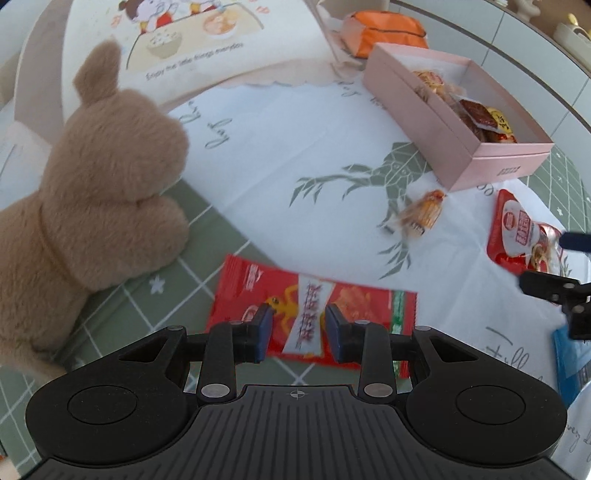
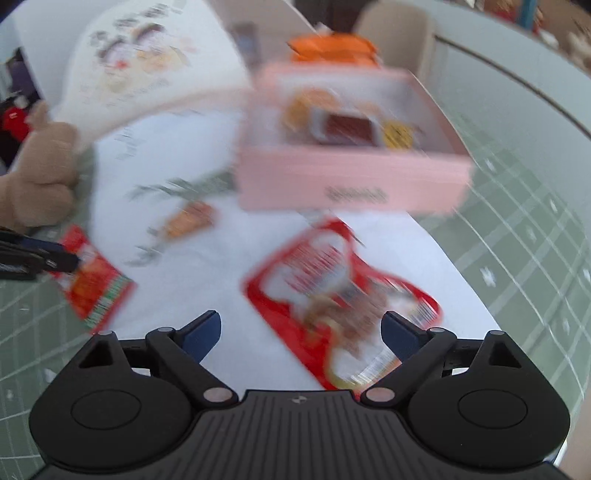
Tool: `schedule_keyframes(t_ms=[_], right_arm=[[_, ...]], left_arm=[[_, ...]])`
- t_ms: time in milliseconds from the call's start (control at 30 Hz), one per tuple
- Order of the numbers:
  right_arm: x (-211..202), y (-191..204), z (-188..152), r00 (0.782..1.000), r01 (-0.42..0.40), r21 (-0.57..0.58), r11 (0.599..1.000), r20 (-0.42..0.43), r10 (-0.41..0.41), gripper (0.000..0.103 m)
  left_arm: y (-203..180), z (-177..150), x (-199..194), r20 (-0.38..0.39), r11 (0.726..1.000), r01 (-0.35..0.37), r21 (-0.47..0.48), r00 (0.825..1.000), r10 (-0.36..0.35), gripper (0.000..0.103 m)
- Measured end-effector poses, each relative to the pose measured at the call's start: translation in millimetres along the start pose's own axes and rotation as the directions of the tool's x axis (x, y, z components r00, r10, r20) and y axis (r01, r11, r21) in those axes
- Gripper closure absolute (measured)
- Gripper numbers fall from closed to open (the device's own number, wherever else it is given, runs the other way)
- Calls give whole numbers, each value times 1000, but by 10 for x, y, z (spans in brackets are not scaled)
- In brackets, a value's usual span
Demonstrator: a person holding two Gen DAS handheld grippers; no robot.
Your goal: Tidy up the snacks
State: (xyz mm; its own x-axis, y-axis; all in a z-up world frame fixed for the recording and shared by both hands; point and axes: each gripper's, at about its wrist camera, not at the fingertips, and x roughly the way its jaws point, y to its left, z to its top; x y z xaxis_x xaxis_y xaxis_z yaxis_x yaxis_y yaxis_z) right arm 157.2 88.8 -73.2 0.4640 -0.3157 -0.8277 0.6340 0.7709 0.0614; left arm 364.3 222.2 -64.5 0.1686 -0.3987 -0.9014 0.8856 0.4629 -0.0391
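Snacks lie scattered on a white printed paper sheet (image 1: 258, 155) spread over a green gridded mat (image 1: 122, 314). Nearest, a flat, glossy red snack packet (image 1: 369, 299) sits across the edge of mat and sheet, between the blue pads of the left gripper (image 1: 298, 328); its jaws are part-way closed, and whether the pads press the packet cannot be told. The right gripper (image 2: 301, 332) is spread wide above a second, crinkled red pouch (image 2: 332, 295) with a white label, which lies loose on the sheet, not gripped. Further out, a small twisted orange-wrapped candy (image 1: 421, 214) rests alone on the sheet's grey-green leaf print. Beyond it stands an open pink cardboard box (image 1: 491, 166), rectangular and shallow, holding several small wrapped snacks in orange, dark red and yellow. Behind the box lies an orange bag (image 1: 384, 31). To the left, a fuzzy tan plush toy (image 1: 99, 192) sits on the mat.
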Motion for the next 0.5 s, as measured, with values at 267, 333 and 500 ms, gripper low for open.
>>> schedule_keyframes(t_ms=[267, 333, 500], right_arm=[[356, 711, 411, 998, 8, -122, 992, 57, -1, 16], [507, 810, 494, 997, 41, -114, 993, 72, -32, 16], [854, 925, 631, 995, 82, -93, 992, 65, -76, 18]], left_arm=[[118, -85, -25, -8, 999, -8, -41, 1000, 7, 67], [134, -101, -33, -11, 999, -8, -44, 1000, 7, 67], [141, -128, -15, -25, 999, 1, -45, 1000, -2, 67]])
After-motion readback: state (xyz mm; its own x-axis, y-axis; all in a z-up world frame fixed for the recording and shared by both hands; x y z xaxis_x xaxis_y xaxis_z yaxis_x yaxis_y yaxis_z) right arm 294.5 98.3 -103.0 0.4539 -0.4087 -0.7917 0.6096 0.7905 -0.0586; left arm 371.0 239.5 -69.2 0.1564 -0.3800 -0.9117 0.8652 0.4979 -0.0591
